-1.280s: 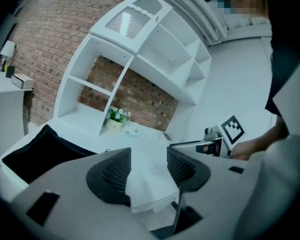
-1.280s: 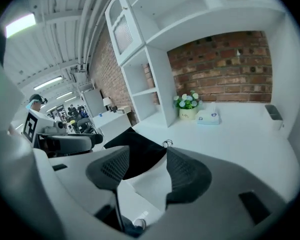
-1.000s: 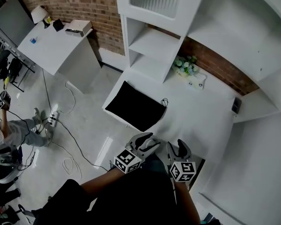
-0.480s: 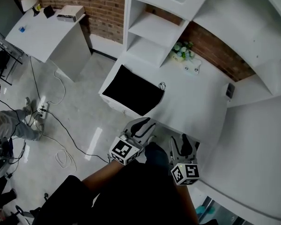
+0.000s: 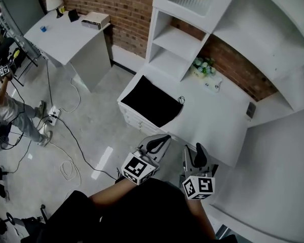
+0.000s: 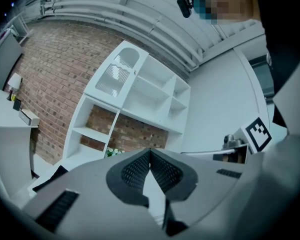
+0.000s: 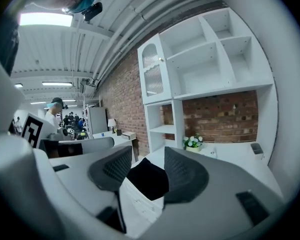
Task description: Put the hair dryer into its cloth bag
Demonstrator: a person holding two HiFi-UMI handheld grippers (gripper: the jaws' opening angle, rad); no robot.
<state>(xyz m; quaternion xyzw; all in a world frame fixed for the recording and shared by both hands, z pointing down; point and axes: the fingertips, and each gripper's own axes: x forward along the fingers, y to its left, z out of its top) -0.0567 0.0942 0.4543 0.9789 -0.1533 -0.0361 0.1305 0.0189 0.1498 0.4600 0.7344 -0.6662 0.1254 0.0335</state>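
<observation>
Both tools are held short of the surface, near its front edge, touching nothing.

Left tool: jaws have just closed, pads meeting, nothing between them.

Right tool: jaws stand apart, having just narrowed a little, and are empty (the dark patch framed between them in the right gripper view is the bag well beyond, not a catch).

Cloth bag: a flat black rectangle at the surface's left end, ahead of both tools and off to the left. Its long axis runs along the surface's front edge. The left tool is the nearer, close to the bag's near right corner. The right tool sits further right, facing bare surface.

Hair dryer: cannot pick it out in any view. A thin dark cord loops at the bag's right corner, so the dryer may lie dark against the black cloth, which is a guess only. A small white object beside the flowers at the back is too small to identify.

Judgement: task barely begun. The coming reach goes forward and leftward, and the left tool must open before it can take anything
</observation>
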